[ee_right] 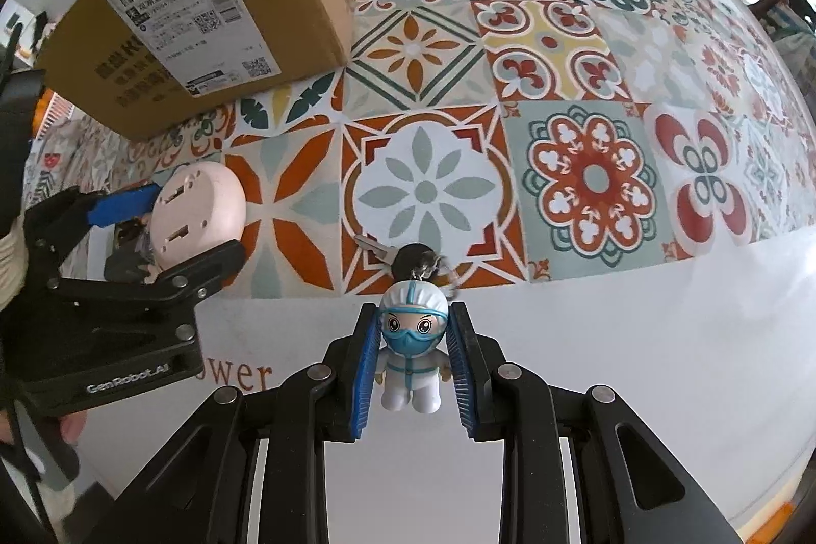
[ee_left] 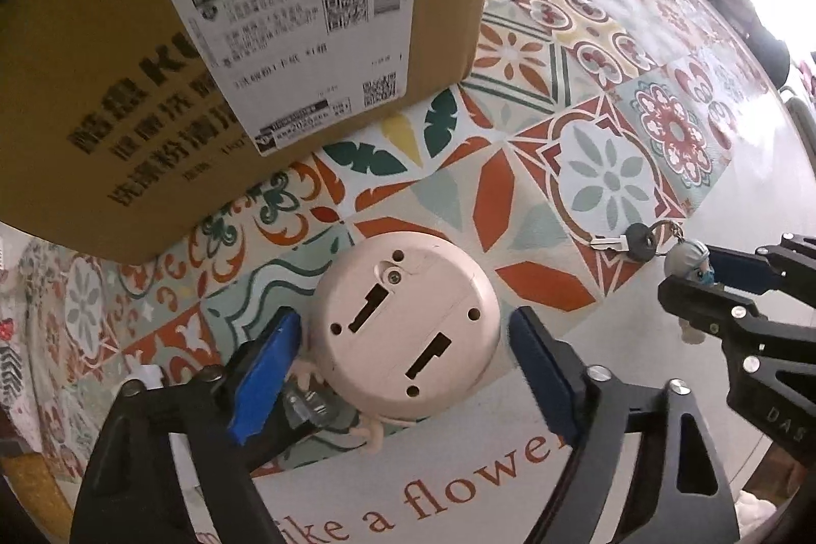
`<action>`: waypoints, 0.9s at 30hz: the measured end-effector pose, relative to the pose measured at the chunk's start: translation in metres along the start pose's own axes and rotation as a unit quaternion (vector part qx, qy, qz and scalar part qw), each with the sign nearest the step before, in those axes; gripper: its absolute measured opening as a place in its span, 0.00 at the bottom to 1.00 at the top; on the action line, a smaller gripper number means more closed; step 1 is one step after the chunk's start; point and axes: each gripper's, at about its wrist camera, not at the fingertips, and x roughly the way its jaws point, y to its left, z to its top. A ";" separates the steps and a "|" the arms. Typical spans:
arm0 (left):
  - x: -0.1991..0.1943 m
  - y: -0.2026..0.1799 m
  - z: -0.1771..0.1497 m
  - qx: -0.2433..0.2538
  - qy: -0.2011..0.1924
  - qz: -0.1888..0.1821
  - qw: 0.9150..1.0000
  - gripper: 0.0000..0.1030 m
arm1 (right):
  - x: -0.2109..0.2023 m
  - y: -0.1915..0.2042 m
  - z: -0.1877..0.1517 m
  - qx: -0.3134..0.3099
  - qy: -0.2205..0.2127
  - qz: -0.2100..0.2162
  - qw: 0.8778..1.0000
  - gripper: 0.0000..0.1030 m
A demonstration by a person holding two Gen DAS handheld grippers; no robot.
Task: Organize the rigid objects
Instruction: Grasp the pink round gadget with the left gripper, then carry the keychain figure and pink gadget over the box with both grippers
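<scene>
A round pink object (ee_left: 403,330) lies on the tablecloth, flat back up, showing slots and a screw. My left gripper (ee_left: 403,325) straddles it, blue pads close on either side with a sliver of gap on the right, so it stands open. The right wrist view shows the same pink object (ee_right: 199,212) between the left gripper (ee_right: 188,220) fingers. My right gripper (ee_right: 413,312) is shut on a small figurine keychain (ee_right: 410,355) in a white suit and blue mask. Its ring leads to a black-headed key (ee_right: 413,258) on the cloth. From the left wrist camera, key (ee_left: 612,242), figurine (ee_left: 688,258) and right gripper (ee_left: 701,276) sit at the right.
A large cardboard box (ee_left: 102,59) with a shipping label stands just behind the pink object, also at top left as the box (ee_right: 229,8). A patterned tile-print tablecloth (ee_right: 586,177) covers the round white table (ee_right: 637,365). A hand (ee_right: 71,429) holds the left gripper.
</scene>
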 end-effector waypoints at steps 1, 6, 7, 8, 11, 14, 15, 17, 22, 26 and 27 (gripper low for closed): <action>0.002 0.000 0.001 -0.002 0.003 -0.003 1.000 0.74 | 0.001 0.001 0.000 0.000 0.001 0.000 1.000 0.26; 0.007 0.003 0.001 -0.013 -0.001 -0.012 1.000 0.72 | 0.007 0.003 0.003 0.000 0.006 0.005 1.000 0.27; 0.007 0.003 0.001 -0.014 -0.003 -0.012 1.000 0.72 | 0.007 0.004 0.003 -0.001 0.005 0.005 1.000 0.27; 0.007 0.003 0.001 -0.015 -0.004 -0.009 1.000 0.72 | 0.006 0.004 0.003 -0.002 0.004 0.006 1.000 0.27; 0.003 0.003 0.001 -0.021 -0.010 -0.009 1.000 0.72 | 0.003 0.009 0.005 -0.005 0.002 0.006 1.000 0.26; -0.011 0.011 -0.011 -0.029 -0.020 -0.011 0.999 0.72 | -0.002 0.014 0.006 -0.008 -0.005 0.008 1.000 0.27; -0.017 0.012 -0.013 -0.032 -0.024 -0.010 0.999 0.72 | -0.005 0.014 0.006 -0.009 -0.008 0.009 1.000 0.26; -0.029 0.015 -0.016 -0.040 -0.035 -0.006 0.999 0.72 | -0.012 0.015 0.007 -0.009 -0.015 0.011 1.000 0.26; -0.055 0.022 -0.020 -0.057 -0.062 -0.004 0.996 0.72 | -0.033 0.019 0.009 -0.015 -0.039 0.019 0.999 0.26; -0.073 0.028 -0.021 -0.069 -0.079 0.001 0.994 0.72 | -0.049 0.024 0.012 -0.023 -0.060 0.023 0.998 0.27; -0.079 0.030 -0.022 -0.074 -0.083 0.001 0.994 0.72 | -0.053 0.026 0.013 -0.025 -0.066 0.024 0.997 0.26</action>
